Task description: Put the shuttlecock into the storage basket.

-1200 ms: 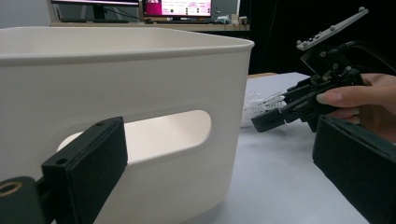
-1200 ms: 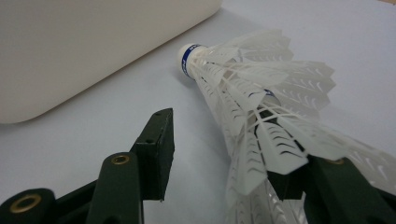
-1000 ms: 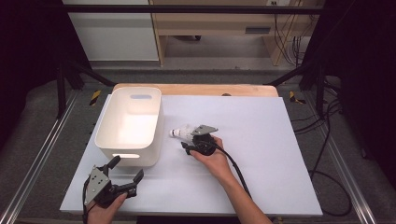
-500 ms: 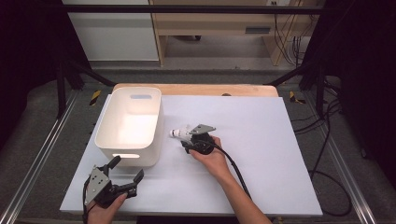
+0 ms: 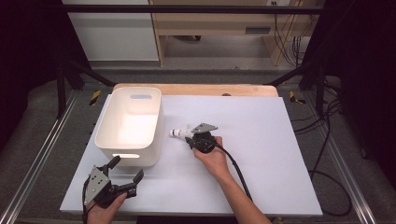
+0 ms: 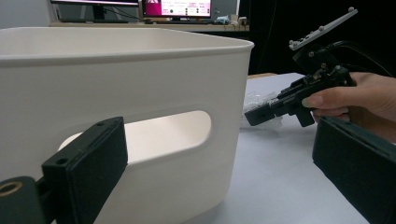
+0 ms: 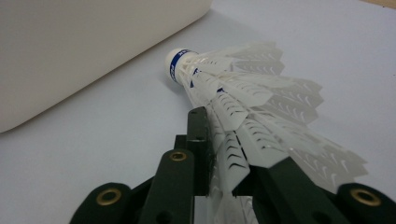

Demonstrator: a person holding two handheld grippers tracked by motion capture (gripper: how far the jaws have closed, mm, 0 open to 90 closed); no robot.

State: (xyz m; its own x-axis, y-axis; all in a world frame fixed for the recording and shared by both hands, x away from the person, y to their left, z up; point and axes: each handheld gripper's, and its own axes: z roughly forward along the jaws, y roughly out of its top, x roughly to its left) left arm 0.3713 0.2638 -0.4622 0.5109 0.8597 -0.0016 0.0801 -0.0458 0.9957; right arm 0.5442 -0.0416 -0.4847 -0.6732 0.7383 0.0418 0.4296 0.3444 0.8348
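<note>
The left gripper (image 5: 122, 178) rests at the table's (image 5: 280, 140) near left corner, jaws wide and empty, facing the white bin (image 5: 130, 123). Just right of the bin, the shuttlecock (image 5: 180, 133) lies with its cork toward the bin. The right gripper (image 5: 192, 138) has just been closing and now pinches its feathers (image 7: 261, 116).

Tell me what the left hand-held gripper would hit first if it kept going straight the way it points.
Probably the white bin: the left hand-held gripper faces its near wall with the handle cutout, jaws open. Depth is hard to judge, and its right jaw may slip past the bin's corner.
</note>
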